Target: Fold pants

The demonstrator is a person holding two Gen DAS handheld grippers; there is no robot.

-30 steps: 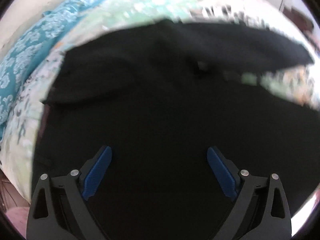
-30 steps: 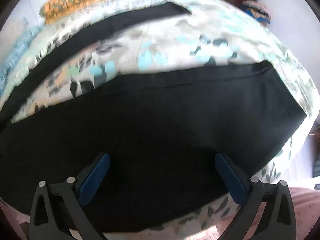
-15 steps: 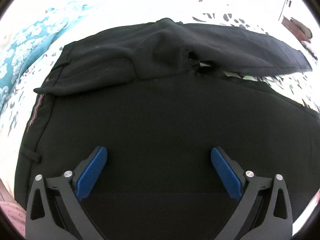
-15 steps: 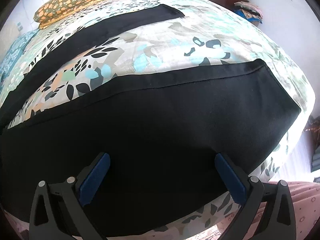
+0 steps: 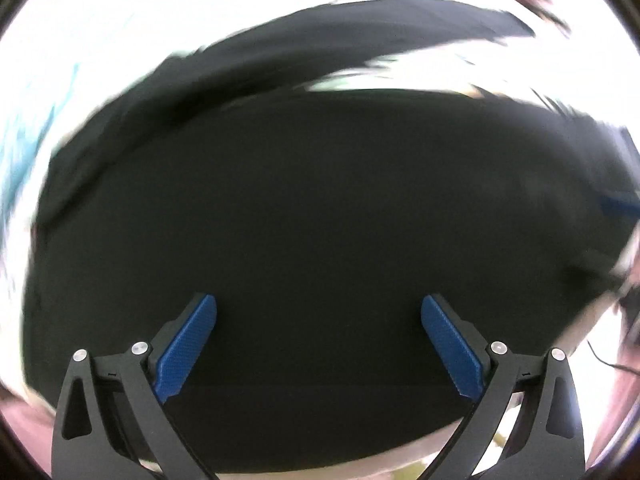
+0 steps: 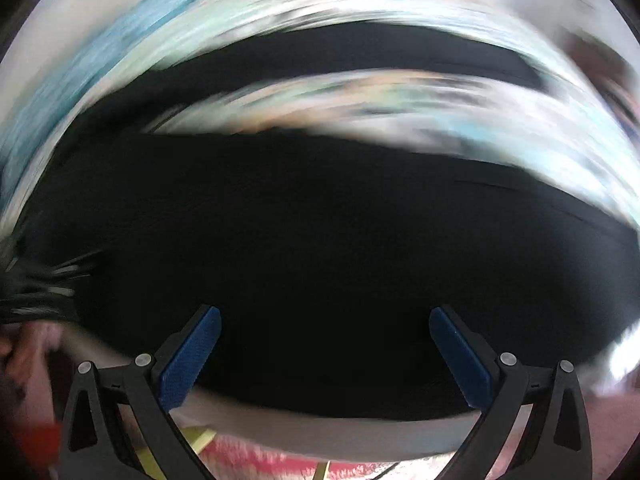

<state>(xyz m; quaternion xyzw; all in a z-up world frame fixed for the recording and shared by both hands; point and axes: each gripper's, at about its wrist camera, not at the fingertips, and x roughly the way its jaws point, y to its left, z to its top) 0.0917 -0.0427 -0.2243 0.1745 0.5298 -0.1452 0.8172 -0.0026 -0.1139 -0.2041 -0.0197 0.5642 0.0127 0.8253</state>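
Left gripper (image 5: pixel 319 320) is spread wide w/ nothing between its 2 blue pads (image 5: pixel 186 350), hovering over the black pants (image 5: pixel 320 208). Right gripper (image 6: pixel 325 330) is likewise spread wide & empty, above the near edge of the same pants. The pants lie flat on a bed (image 6: pixel 360 96) w/ a patterned cover; 1 leg runs close under both grippers, the other stretches away toward the far side, w/ a strip of cover showing between the 2. Both views are blurred, so finer detail can't be made out.
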